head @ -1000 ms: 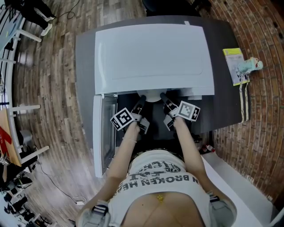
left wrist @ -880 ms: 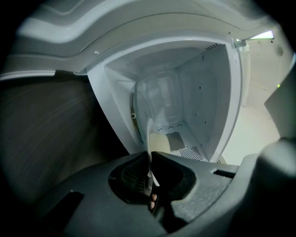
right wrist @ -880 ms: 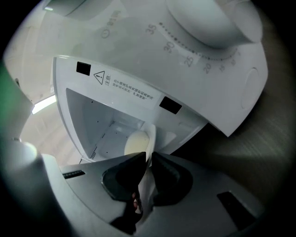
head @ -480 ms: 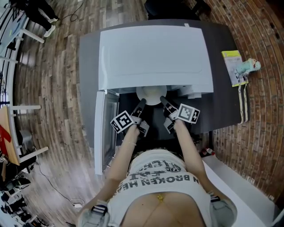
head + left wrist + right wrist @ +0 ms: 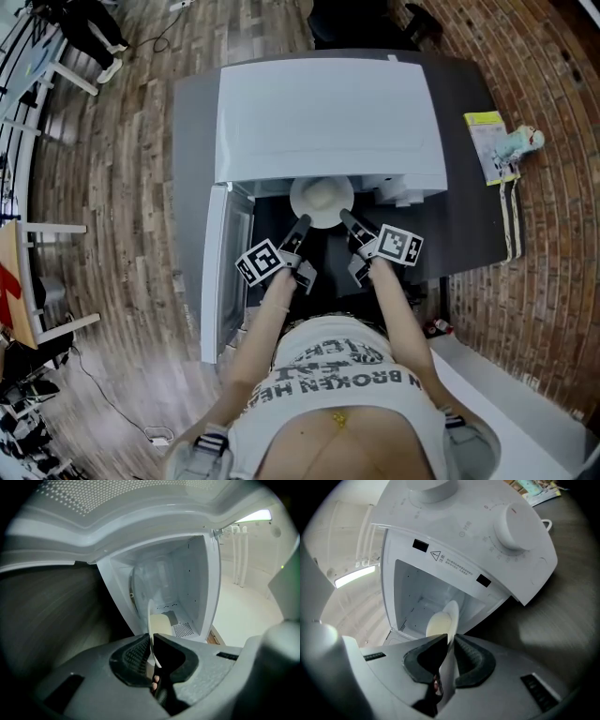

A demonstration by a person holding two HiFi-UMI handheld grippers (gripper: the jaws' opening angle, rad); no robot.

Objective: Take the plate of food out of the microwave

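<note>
A white plate (image 5: 322,200) with pale food on it sticks halfway out of the white microwave (image 5: 328,112) at its open front. My left gripper (image 5: 303,224) is shut on the plate's left rim, and my right gripper (image 5: 345,217) is shut on its right rim. In the left gripper view the plate's thin rim (image 5: 150,620) runs edge-on between the dark pads of my left gripper (image 5: 153,644), with the empty white cavity (image 5: 176,592) behind. In the right gripper view the plate (image 5: 443,620) with its pale food stands between the pads of my right gripper (image 5: 451,645), in front of the cavity (image 5: 422,597).
The microwave door (image 5: 217,272) hangs open at the left. The microwave stands on a dark grey table (image 5: 469,216). A yellow-green booklet (image 5: 489,141) and a small pale bottle (image 5: 520,142) lie at the table's right edge. A round dial (image 5: 515,527) sits on the control panel. Brick floor lies to the right.
Both grippers have drawn back toward the person with the plate between them. The plate, first barely showing under the microwave's front edge, now sticks out about halfway.
</note>
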